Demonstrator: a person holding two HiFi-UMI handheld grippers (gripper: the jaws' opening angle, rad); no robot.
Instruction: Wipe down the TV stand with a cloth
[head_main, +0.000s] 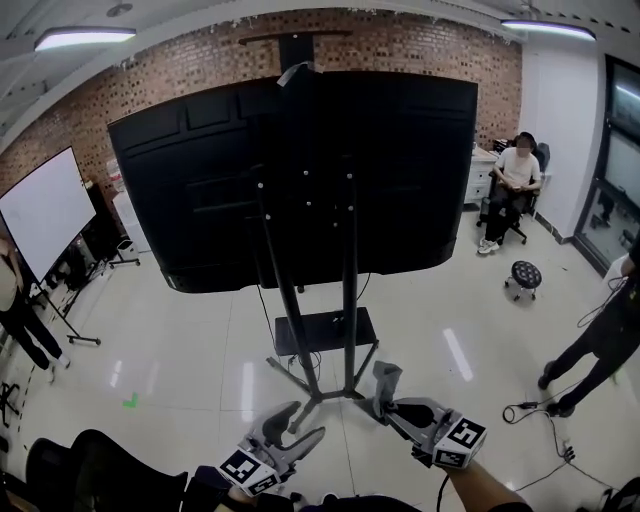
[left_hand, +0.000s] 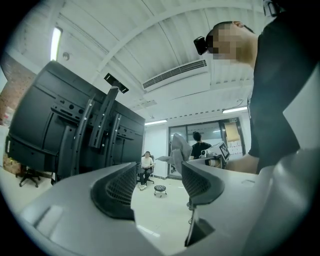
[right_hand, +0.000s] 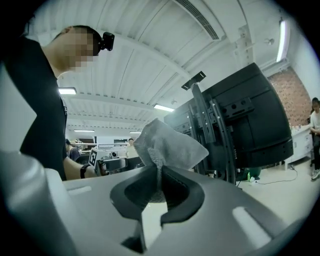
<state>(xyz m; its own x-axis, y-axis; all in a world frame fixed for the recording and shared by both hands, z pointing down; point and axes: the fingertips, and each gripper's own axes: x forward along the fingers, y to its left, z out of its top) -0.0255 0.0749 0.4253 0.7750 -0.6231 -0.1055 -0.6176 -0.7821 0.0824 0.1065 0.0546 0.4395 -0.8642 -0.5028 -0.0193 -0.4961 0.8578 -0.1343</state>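
The TV stand is black, with two slim uprights, a small shelf low down and splayed feet on the pale floor. The back of a big dark screen is mounted at its 12 o'clock. The cloth is a pale grey, nubbly rag, crumpled into a peak that stands up out of the right hand-held gripper. That gripper's jaws are pinched on the cloth's lower fold. In the head view the cloth sits at 5 o'clock of the stand's feet, apart from them. The left hand-held gripper, at 7 o'clock of the feet, has its jaws spread with nothing between them.
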